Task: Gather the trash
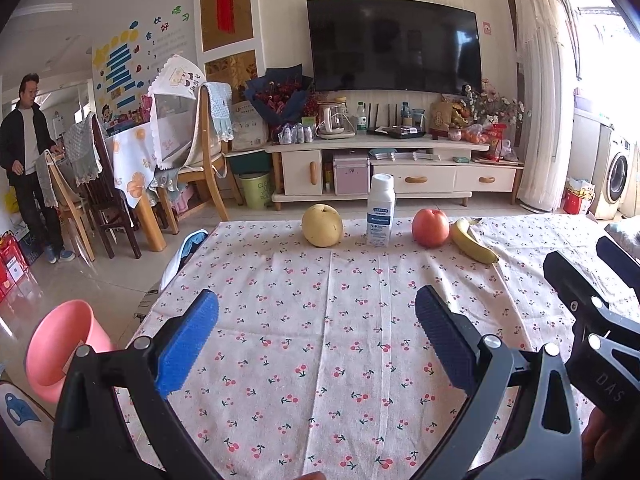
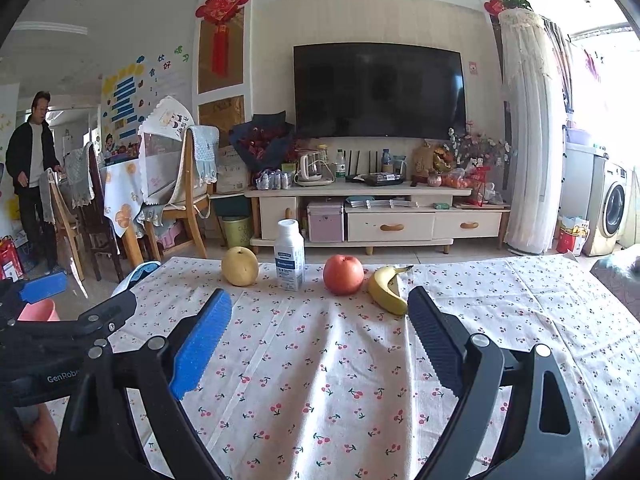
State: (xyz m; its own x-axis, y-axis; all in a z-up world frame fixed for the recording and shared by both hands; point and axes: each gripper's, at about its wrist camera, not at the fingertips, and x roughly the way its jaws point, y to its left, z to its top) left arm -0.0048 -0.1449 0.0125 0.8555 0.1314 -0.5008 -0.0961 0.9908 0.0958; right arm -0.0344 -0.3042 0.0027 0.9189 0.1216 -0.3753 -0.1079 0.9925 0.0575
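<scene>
A white milk carton point(image 1: 380, 211) point(image 2: 289, 255) with a blue label stands upright at the far edge of the table, between a yellow pear point(image 1: 322, 225) point(image 2: 240, 266) and a red apple point(image 1: 430, 227) point(image 2: 343, 274). A banana point(image 1: 474, 245) point(image 2: 388, 287) lies right of the apple. My left gripper point(image 1: 318, 320) hovers open over the cherry-print tablecloth point(image 1: 320, 340), well short of the row, nothing between its blue pads. My right gripper point(image 2: 320, 320) is open too, empty, pointing at the apple and banana. Each gripper shows at the edge of the other's view.
A pink bucket point(image 1: 66, 350) point(image 2: 38, 310) stands on the floor left of the table. Beyond the table are a TV cabinet point(image 1: 396, 168), dining chairs point(image 1: 200, 152) and a green bin point(image 1: 256, 190). A person point(image 1: 28, 160) stands at the far left by the chairs.
</scene>
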